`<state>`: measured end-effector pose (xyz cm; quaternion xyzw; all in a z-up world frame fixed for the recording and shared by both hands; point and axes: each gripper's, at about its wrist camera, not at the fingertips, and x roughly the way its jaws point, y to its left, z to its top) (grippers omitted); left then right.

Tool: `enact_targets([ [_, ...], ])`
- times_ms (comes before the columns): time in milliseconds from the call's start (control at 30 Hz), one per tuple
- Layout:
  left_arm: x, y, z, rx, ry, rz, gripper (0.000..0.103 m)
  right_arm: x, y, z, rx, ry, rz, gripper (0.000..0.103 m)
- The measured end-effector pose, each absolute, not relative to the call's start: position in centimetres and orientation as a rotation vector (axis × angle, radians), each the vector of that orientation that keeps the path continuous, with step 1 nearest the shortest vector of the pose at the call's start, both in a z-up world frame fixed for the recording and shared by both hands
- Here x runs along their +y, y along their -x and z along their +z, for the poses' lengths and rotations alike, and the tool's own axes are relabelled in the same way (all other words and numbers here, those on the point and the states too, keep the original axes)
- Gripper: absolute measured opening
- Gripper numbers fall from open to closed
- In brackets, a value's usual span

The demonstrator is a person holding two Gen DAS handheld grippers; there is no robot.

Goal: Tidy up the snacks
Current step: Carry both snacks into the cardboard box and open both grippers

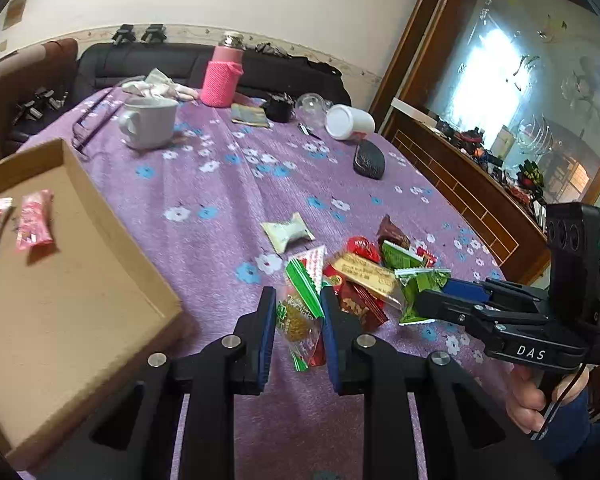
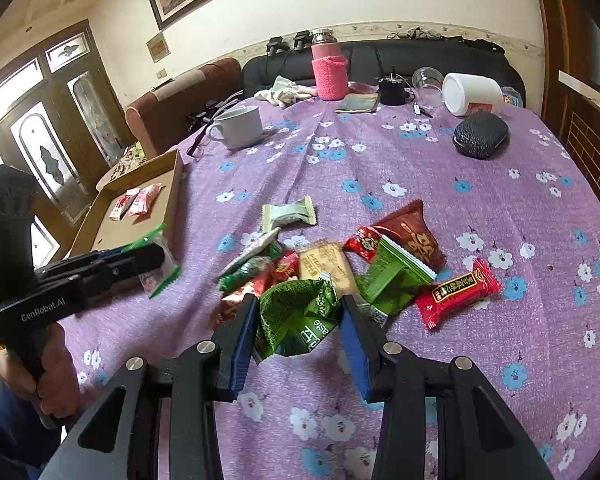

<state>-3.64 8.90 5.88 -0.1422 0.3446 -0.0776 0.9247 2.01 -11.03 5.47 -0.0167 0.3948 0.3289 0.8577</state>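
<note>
A pile of wrapped snacks (image 2: 340,264) lies on the purple flowered tablecloth (image 2: 420,168). My left gripper (image 1: 298,312) is shut on a clear green-edged snack packet (image 1: 300,320), lifted a little above the cloth; it also shows in the right wrist view (image 2: 160,260). My right gripper (image 2: 300,312) is shut on a crumpled green snack packet (image 2: 296,316), seen in the left wrist view (image 1: 416,292) too. A cardboard box (image 1: 112,240) at the left holds two pink-red snack packets (image 1: 34,220).
A white mug (image 1: 150,122), pink-sleeved bottle (image 1: 222,76), fallen white jar (image 1: 350,122), black case (image 1: 369,159) and glasses (image 1: 92,124) sit on the far table. A pale green packet (image 2: 288,212) lies apart. A wooden cabinet (image 1: 460,184) stands at right.
</note>
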Motion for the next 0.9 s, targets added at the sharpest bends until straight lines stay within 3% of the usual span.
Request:
enact_targets([
  [500,18.0,7.2,7.9,0.636,0.398,0.024,0.021,-1.3,-0.6,8.2,0.846,0.078,0.824,0.044],
  [900,25.2,9.3,5.9,0.661,0.446,0.234,0.021,8.6,0.2,6.0,0.939,0.048,0.952,0.045],
])
